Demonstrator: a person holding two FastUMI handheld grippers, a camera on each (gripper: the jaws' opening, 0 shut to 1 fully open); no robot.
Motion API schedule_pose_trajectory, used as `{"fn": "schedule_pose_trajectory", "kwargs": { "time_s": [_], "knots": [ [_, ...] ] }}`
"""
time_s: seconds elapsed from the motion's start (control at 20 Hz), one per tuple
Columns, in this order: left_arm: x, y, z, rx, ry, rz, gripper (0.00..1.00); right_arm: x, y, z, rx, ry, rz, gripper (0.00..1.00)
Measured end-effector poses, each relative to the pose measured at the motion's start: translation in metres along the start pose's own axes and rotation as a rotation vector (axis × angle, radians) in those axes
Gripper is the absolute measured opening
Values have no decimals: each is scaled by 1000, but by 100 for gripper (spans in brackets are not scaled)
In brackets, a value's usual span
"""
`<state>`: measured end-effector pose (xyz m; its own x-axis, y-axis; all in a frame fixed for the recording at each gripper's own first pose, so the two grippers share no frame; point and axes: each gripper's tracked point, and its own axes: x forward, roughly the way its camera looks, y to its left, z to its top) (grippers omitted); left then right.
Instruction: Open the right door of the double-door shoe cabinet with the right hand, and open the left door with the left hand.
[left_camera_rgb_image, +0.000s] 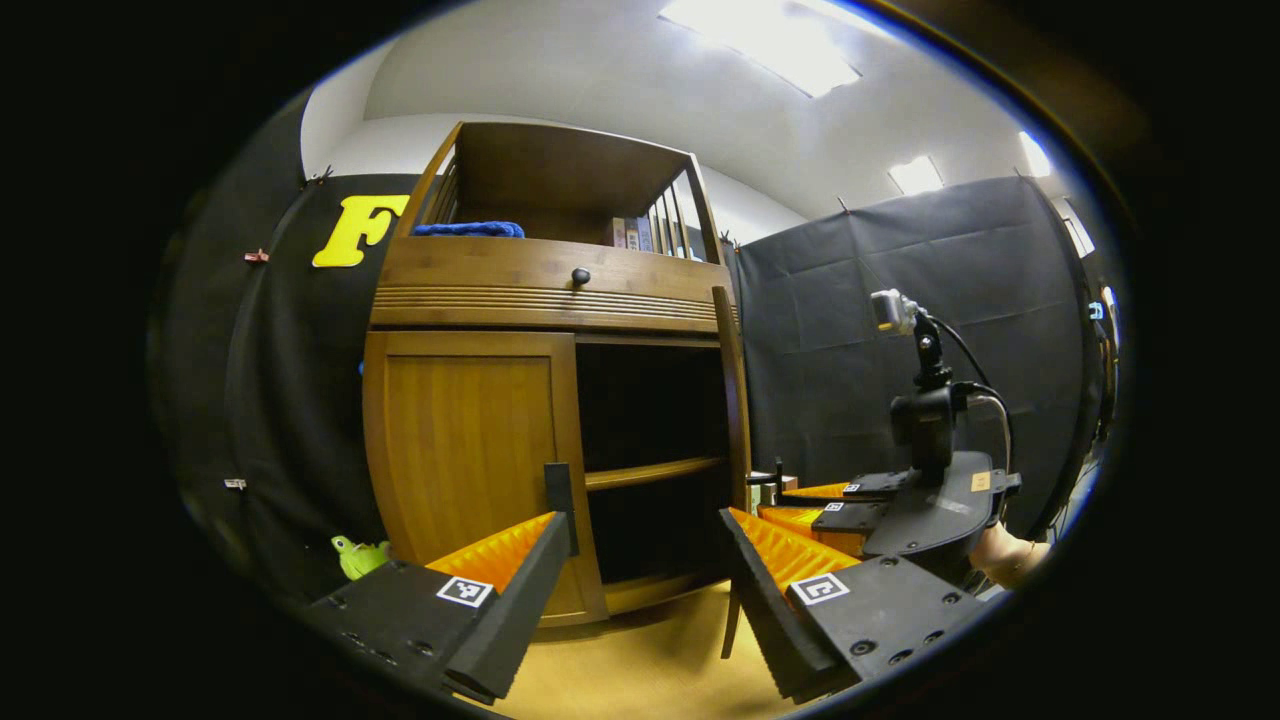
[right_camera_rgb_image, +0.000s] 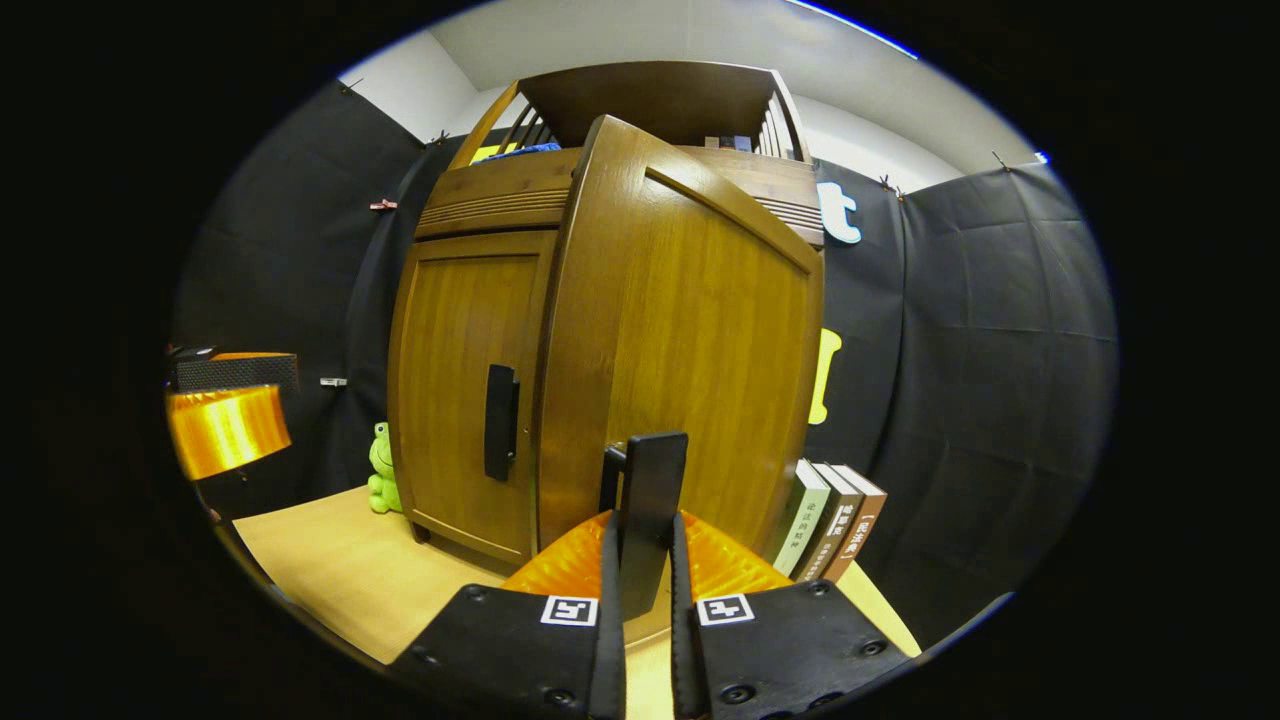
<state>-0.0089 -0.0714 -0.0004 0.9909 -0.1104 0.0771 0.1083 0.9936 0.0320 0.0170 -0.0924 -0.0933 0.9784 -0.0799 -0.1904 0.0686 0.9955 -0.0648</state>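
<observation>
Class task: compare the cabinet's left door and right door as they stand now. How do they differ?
The left door is shut flush against the cabinet; the right door is swung open. The left door's handle is free; the right door's handle is clamped by the right gripper. Both are brown wood panels.

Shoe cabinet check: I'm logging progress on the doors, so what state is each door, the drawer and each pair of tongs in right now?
Right door: swung open, its handle clamped.
Left door: closed, its handle untouched.
Drawer: closed.
Cabinet interior: exposed on the right side, shelf looks bare.
Right tongs: shut on the right door's handle.
Left tongs: open, holding nothing, in front of the cabinet.
</observation>
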Motion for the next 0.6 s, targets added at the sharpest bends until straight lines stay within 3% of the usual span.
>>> {"fn": "schedule_pose_trajectory", "kwargs": {
  "time_s": [0.45,0.6],
  "knots": [
    [22,-8,10,5,-63,63,93,-31,-43,-1,-56,-13,-77,20],
    [29,-16,9,6,-63,66,90,-40,-59,-2,-58,-9,-103,15]
  ]
}}
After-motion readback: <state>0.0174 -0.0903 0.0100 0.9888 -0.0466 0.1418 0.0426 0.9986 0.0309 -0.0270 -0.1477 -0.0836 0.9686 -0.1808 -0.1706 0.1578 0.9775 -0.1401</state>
